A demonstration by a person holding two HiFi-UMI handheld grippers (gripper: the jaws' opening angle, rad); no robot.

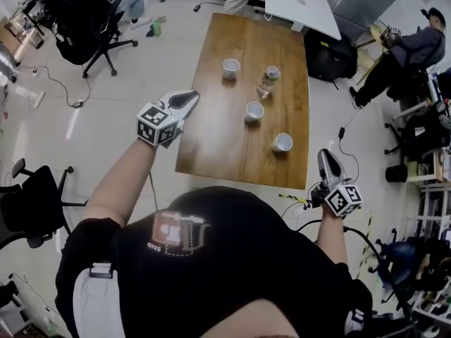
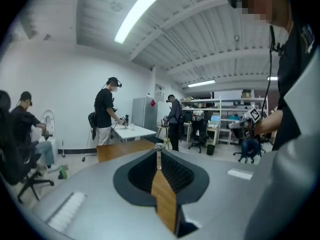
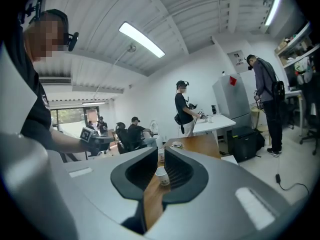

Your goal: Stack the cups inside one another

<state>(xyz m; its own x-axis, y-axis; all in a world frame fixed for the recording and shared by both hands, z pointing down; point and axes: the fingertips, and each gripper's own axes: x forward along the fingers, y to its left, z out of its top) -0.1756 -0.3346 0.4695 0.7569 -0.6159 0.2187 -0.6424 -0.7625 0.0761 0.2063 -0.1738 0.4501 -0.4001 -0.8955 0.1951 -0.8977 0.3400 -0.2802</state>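
Three white paper cups stand apart on the wooden table (image 1: 211, 146): one far left (image 1: 231, 67), one in the middle (image 1: 254, 111), one near right (image 1: 282, 142). A taller clear cup stack (image 1: 268, 80) stands behind them. My left gripper (image 1: 192, 97) hovers at the table's left edge, jaws shut and holding nothing. My right gripper (image 1: 325, 155) is off the table's near right corner, jaws together and empty. In the right gripper view, the nearest cup (image 3: 161, 176) shows beyond that gripper (image 3: 159, 153). The left gripper (image 2: 159, 153) points along the table (image 2: 120, 150).
A white table (image 1: 303, 5) stands beyond the wooden one. A black case (image 1: 331, 56) sits by the right edge. Black office chairs (image 1: 91, 27) and cables are on the floor at left; another chair (image 1: 32, 203) is near left. Several people are around the room.
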